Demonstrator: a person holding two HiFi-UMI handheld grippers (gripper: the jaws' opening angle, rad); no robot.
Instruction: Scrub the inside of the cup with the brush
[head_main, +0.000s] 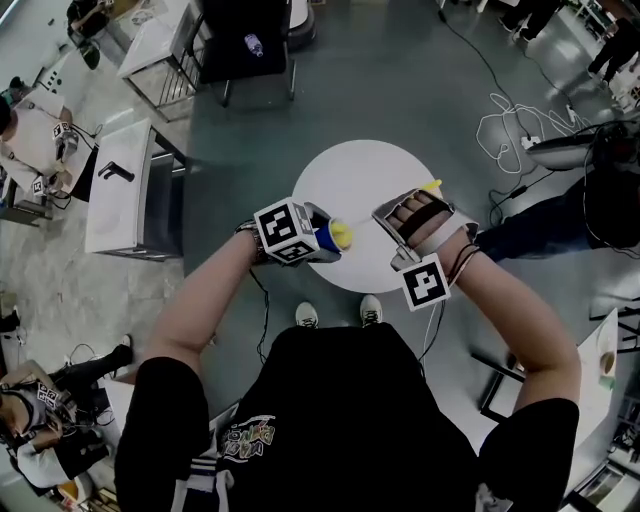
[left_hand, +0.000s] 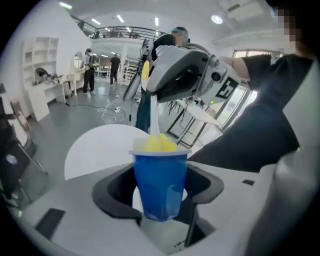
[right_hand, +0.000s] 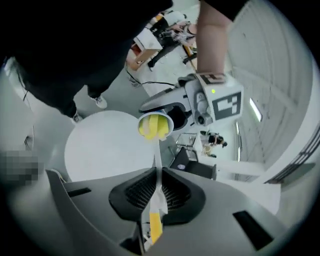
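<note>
My left gripper (head_main: 322, 240) is shut on a blue cup (left_hand: 161, 182), its black jaws pressing both sides of the cup. The cup (head_main: 327, 238) is held above the near edge of a round white table (head_main: 370, 165). My right gripper (right_hand: 157, 187) is shut on the thin white handle of a brush (right_hand: 157, 167), whose yellow end (right_hand: 155, 227) sticks out behind the jaws. The yellow brush head (left_hand: 160, 144) sits inside the cup's mouth. In the head view the right gripper (head_main: 400, 222) is just right of the cup, tilted toward it.
Loose white cables (head_main: 510, 125) lie on the floor at the right. A grey cabinet (head_main: 125, 190) stands to the left, a dark chair (head_main: 245, 45) beyond the table. Other people sit at the left edge. My shoes (head_main: 307, 315) are below the table.
</note>
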